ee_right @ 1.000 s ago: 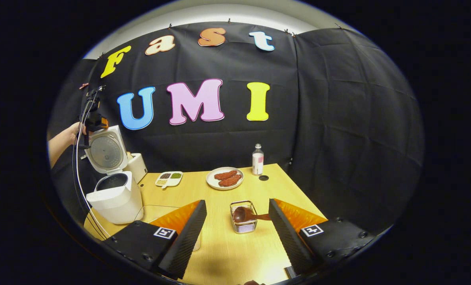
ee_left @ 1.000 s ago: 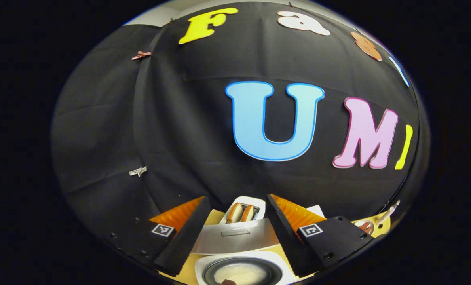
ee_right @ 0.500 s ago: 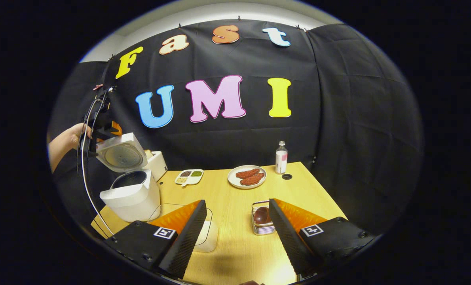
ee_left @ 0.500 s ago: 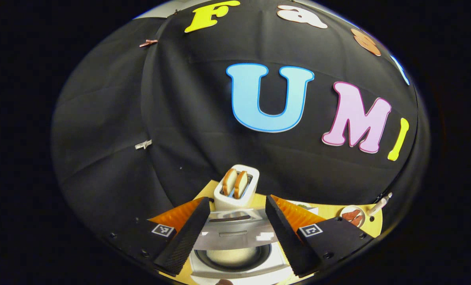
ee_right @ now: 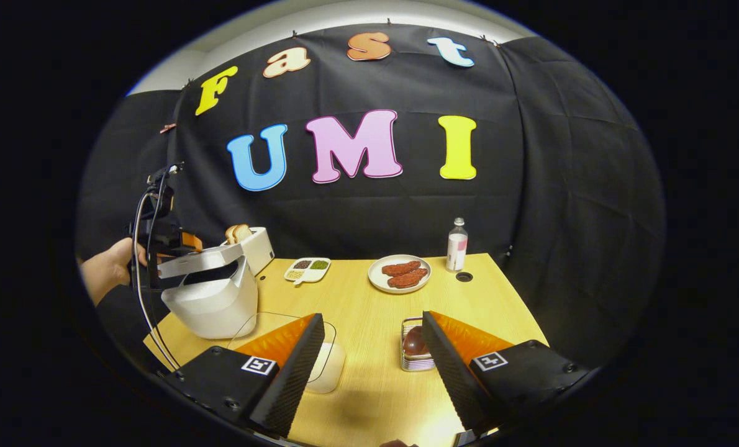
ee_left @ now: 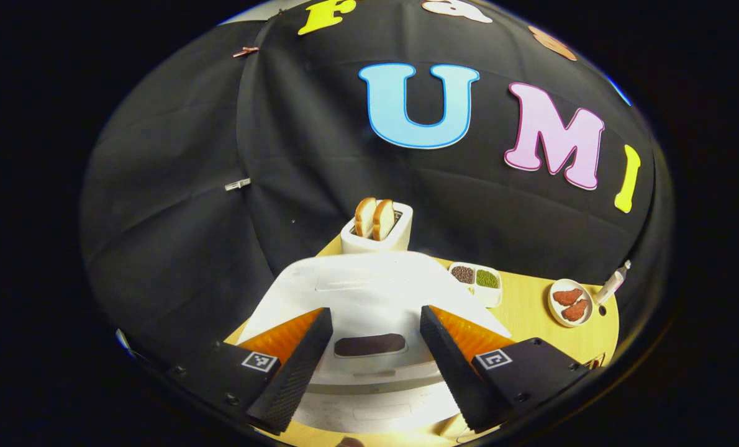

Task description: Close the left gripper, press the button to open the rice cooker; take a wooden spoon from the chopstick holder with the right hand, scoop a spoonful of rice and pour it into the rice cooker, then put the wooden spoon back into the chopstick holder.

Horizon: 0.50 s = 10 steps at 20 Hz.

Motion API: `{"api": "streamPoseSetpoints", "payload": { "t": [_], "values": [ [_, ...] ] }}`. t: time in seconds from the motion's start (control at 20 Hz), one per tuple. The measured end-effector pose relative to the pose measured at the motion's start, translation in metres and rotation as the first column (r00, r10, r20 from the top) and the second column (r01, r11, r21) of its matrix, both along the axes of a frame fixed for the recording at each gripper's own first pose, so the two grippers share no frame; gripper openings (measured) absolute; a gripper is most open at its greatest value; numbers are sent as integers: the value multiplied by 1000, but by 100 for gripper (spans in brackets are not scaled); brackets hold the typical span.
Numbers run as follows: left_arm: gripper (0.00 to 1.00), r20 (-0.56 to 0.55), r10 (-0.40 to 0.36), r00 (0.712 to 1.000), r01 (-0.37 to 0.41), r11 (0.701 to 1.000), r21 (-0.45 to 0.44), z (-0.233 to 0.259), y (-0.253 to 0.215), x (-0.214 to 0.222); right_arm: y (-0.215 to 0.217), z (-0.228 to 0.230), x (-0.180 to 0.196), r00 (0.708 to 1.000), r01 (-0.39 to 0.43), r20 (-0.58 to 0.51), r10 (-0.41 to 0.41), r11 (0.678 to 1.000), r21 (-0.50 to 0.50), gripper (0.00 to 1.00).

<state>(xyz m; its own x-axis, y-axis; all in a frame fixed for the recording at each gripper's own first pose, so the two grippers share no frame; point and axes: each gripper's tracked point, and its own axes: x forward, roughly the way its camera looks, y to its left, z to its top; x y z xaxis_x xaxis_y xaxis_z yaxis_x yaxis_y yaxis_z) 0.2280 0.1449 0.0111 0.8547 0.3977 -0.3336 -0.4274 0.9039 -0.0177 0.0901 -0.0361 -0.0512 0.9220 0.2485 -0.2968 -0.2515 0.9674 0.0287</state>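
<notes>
Two grippers, both with jaws apart and holding nothing. Left gripper (ee_left: pixel 376 310) hangs over the cooker's lid (ee_left: pixel 369 285); right gripper (ee_right: pixel 372 316) hovers low over the bench (ee_right: pixel 357 292).

Step in hand (a judgement): the spoon (ee_right: pixel 414 340) sits bowl-up in the holder (ee_right: pixel 414 361), so the scooping looks done and the left gripper appears to be bringing the lid down. In the right gripper view the lid (ee_right: pixel 199 261) lies nearly level over the cooker (ee_right: pixel 211 304), with a dark gap showing under its front edge, so it is not latched.

To do this well: press straight down near the lid's front edge, above the dark panel (ee_left: pixel 369 344), not at the hinge side towards the toaster (ee_left: pixel 377 233). Keep the push gentle and even so the cooker does not slide on the bench, and hold until the gap closes. Whether the jaws touch the lid cannot be told.

Position: in the left gripper view the lid spreads between and beyond the two jaws, the panel centred in the gap. In the right gripper view the holder stands just inside the right-hand jaw, partly hidden by it, and a clear rice tub (ee_right: pixel 332 366) lies beside the left-hand jaw. The cooker is well apart from the right gripper, at the bench's left end.
</notes>
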Motion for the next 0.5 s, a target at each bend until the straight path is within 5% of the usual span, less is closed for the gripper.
{"api": "streamPoseSetpoints", "payload": {
  "t": [0.5],
  "values": [
    [100, -45, -5, 999, 6, 1000, 27, -54, -7, 4, -8, -20, -3, 999, -9, -46, 8, 1000, -16, 99]
  ]
}}
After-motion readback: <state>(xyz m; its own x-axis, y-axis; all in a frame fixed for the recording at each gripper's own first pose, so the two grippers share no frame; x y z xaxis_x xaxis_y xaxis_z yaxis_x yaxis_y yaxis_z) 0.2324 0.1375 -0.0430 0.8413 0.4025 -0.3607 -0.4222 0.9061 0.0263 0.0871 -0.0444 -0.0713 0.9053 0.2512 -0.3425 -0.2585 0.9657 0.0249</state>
